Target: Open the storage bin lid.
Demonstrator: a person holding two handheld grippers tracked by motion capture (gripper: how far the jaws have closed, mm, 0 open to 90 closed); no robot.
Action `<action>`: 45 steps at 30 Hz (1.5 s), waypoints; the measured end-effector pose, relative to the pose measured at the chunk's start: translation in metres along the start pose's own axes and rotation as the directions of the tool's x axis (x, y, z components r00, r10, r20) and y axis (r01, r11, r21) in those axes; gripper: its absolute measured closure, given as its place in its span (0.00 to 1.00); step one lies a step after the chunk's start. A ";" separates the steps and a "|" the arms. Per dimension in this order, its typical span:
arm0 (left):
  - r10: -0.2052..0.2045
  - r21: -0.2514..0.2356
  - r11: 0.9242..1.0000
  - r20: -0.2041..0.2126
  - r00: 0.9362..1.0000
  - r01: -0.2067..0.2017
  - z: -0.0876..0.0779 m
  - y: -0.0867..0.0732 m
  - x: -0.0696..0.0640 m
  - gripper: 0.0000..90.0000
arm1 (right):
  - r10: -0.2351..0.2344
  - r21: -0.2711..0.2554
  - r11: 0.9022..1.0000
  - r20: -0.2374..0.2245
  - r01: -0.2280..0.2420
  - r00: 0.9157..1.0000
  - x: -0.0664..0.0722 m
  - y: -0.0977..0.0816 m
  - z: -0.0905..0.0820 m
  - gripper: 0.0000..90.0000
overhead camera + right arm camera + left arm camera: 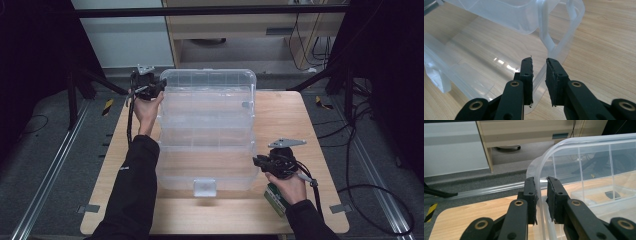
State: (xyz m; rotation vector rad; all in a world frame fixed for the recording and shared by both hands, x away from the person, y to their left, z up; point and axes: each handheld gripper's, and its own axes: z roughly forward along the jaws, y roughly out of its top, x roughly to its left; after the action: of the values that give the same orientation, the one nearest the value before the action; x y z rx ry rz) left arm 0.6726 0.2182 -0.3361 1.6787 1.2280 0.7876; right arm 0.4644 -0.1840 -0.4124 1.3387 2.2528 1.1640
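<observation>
The large clear plastic compartment box (207, 130) fills the middle of the light wooden bench (285, 120), its lid raised toward the far edge — light, thin-walled, slick, so best held by its rims. The left gripper (541, 195) pinches the lid's rim; the right gripper (539, 80) clamps the base's near-right rim — both narrow.

The clear, colourless plastic organiser box (207, 130) lies between the black left gripper (148, 85) and black right gripper (265, 162) on a light wood-grain table (285, 120), black sleeves (132, 190) behind both grippers, yellow-black striped tape (107, 106) left of the left gripper.
</observation>
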 end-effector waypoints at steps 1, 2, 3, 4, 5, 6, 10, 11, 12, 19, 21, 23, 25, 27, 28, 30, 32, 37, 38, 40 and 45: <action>0.001 0.004 1.000 -0.001 1.000 -0.001 0.001 0.000 0.000 0.86 | 0.000 0.000 1.000 0.000 0.000 1.000 0.000 0.000 0.000 0.84; 0.008 0.009 1.000 -0.004 1.000 -0.008 0.002 0.000 0.000 0.86 | 0.000 0.000 1.000 0.000 0.000 1.000 0.000 0.000 0.000 0.84; 0.008 0.011 1.000 -0.005 1.000 -0.008 0.003 0.000 0.000 0.86 | 0.000 0.000 1.000 0.000 0.000 1.000 0.000 0.000 0.000 0.84; 0.008 0.015 1.000 -0.004 1.000 -0.008 0.004 0.000 0.001 0.86 | -0.002 0.001 1.000 0.001 0.002 1.000 0.000 0.000 0.000 0.84; 0.008 0.016 1.000 -0.004 1.000 -0.008 0.005 0.000 0.001 0.86 | -0.002 0.001 1.000 0.001 0.002 1.000 0.000 0.000 0.000 0.84; 0.003 0.017 1.000 -0.005 1.000 -0.003 0.006 -0.001 0.001 0.86 | -0.003 0.001 1.000 0.001 0.003 1.000 0.000 0.000 0.000 0.84; 0.010 0.026 1.000 -0.016 1.000 -0.010 0.009 0.000 0.000 0.86 | -0.003 0.001 1.000 0.001 0.003 1.000 0.000 0.000 0.000 0.84; 0.010 0.028 1.000 -0.016 1.000 -0.009 0.010 -0.001 0.000 0.86 | -0.003 0.001 1.000 0.001 0.003 1.000 0.000 0.000 0.000 0.84; 0.010 0.029 1.000 -0.016 1.000 -0.010 0.010 -0.001 0.001 0.86 | -0.003 0.001 1.000 0.000 0.003 1.000 0.000 0.000 0.000 0.84; 0.002 0.047 0.999 -0.032 0.999 -0.001 0.016 0.000 -0.001 0.86 | -0.007 0.009 1.000 0.009 0.007 1.000 0.001 0.001 0.000 0.84; 0.002 0.048 0.999 -0.030 1.000 -0.001 0.017 -0.001 0.000 0.86 | -0.007 0.009 1.000 0.009 0.007 1.000 0.001 0.001 0.000 0.84; -0.001 0.049 0.999 -0.025 1.000 0.002 0.017 -0.001 0.001 0.86 | -0.006 0.009 1.000 0.008 0.006 1.000 0.001 0.001 0.000 0.84; 0.001 0.049 0.999 -0.021 1.000 0.000 0.018 -0.001 0.002 0.85 | -0.008 0.007 1.000 0.006 0.008 1.000 0.000 0.001 0.000 0.84; -0.015 0.052 0.999 -0.012 1.000 0.016 0.018 -0.001 0.003 0.86 | -0.006 0.007 1.000 0.007 0.006 1.000 0.000 0.001 0.001 0.84; -0.014 0.053 0.998 -0.013 1.000 0.015 0.019 -0.001 0.003 0.86 | -0.007 0.008 1.000 0.007 0.007 1.000 0.000 0.001 0.001 0.84; -0.016 0.053 0.998 -0.013 1.000 0.017 0.019 -0.001 0.003 0.86 | -0.008 0.006 1.000 0.008 0.008 1.000 0.000 0.001 0.001 0.84; -0.009 0.054 0.998 -0.015 1.000 0.010 0.019 -0.001 0.003 0.86 | -0.011 0.006 1.000 0.008 0.011 1.000 0.000 0.001 0.001 0.84; 0.016 0.039 0.999 -0.026 1.000 -0.015 0.015 0.001 0.005 0.81 | -0.017 0.008 1.000 0.013 0.017 1.000 0.001 0.001 0.001 0.84; 0.016 0.030 0.999 -0.031 0.999 -0.015 0.014 0.002 0.006 0.81 | -0.017 0.008 1.000 0.013 0.017 1.000 0.001 0.001 0.001 0.84; -0.003 0.047 0.999 -0.009 1.000 0.003 0.011 0.005 0.009 0.74 | -0.015 0.016 1.000 0.016 0.015 1.000 0.001 0.002 0.001 0.84; -0.020 0.046 0.999 -0.031 0.999 0.021 -0.004 0.006 0.019 0.70 | -0.019 0.028 0.999 0.021 0.018 1.000 0.004 0.003 0.002 0.84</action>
State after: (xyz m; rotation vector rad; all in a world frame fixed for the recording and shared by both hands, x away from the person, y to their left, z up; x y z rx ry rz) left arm 0.6772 0.2372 -0.3292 1.6942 1.2914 0.7804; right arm 0.4653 -0.1792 -0.4102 1.3312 2.2697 1.1115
